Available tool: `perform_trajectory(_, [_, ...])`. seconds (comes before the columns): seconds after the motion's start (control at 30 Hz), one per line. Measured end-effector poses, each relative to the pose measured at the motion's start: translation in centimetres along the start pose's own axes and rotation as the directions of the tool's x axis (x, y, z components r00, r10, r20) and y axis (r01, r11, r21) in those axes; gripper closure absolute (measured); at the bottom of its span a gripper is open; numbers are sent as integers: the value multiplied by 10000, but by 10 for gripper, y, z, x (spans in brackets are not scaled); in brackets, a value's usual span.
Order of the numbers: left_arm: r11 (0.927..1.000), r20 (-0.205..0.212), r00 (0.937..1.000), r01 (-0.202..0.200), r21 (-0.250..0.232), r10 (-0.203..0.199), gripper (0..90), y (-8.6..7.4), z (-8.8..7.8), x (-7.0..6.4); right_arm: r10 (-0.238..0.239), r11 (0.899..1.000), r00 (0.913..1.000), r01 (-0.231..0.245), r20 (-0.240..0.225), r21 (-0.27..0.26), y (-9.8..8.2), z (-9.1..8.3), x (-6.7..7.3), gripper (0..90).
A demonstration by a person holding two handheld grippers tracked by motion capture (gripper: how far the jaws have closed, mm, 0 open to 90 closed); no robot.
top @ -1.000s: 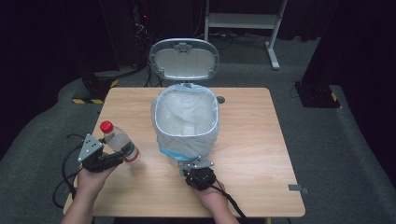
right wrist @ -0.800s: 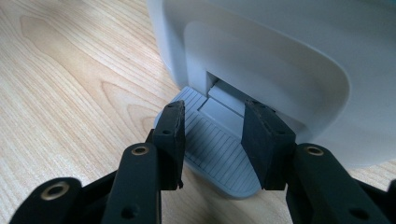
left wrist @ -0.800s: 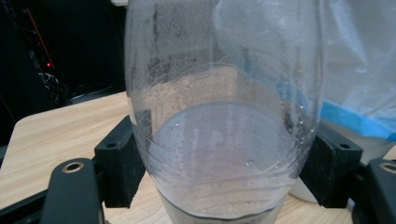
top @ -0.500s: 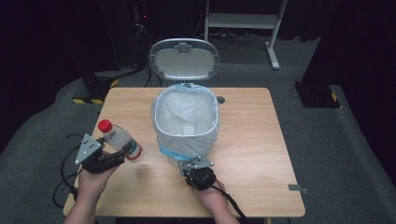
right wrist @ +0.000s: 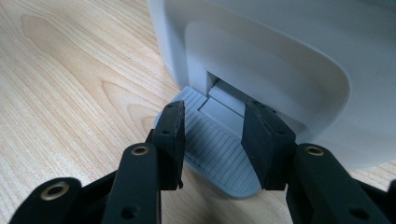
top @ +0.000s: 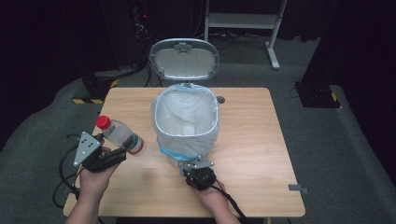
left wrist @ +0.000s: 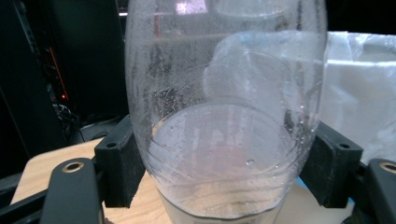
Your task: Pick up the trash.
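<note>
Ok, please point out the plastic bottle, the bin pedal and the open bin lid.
plastic bottle (top: 122, 135): high view, on its clear body.
bin pedal (right wrist: 218, 151): right gripper view, on its ribbed top.
bin lid (top: 185, 59): high view, on its inner face.

Between my left hand-held gripper (top: 122, 150) and the pedal bin (top: 186, 122) lies bare counter (top: 252, 140). The bin's mouth gapes unobstructed; its raised lid (top: 185, 58) blocks the far side.
</note>
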State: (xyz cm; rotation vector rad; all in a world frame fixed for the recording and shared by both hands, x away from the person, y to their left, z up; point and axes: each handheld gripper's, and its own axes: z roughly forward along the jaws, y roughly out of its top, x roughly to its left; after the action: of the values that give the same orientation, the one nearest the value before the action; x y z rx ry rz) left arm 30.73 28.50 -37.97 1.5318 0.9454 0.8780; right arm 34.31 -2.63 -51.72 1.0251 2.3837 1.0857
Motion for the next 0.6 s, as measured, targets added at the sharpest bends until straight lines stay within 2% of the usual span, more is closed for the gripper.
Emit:
perform_trajectory(0.4, [9977, -136, 9998, -140, -658, 131, 256, 20, -4, -7, -20, 10000, 10000, 20, -1, -8, 0, 0, 0, 589])
perform_trajectory(0.6, [9937, -108, 9999, -117, -1118, 106, 257, 30, -7, -9, -25, 10000, 10000, 25, -16, 16, 0, 0, 0, 589])
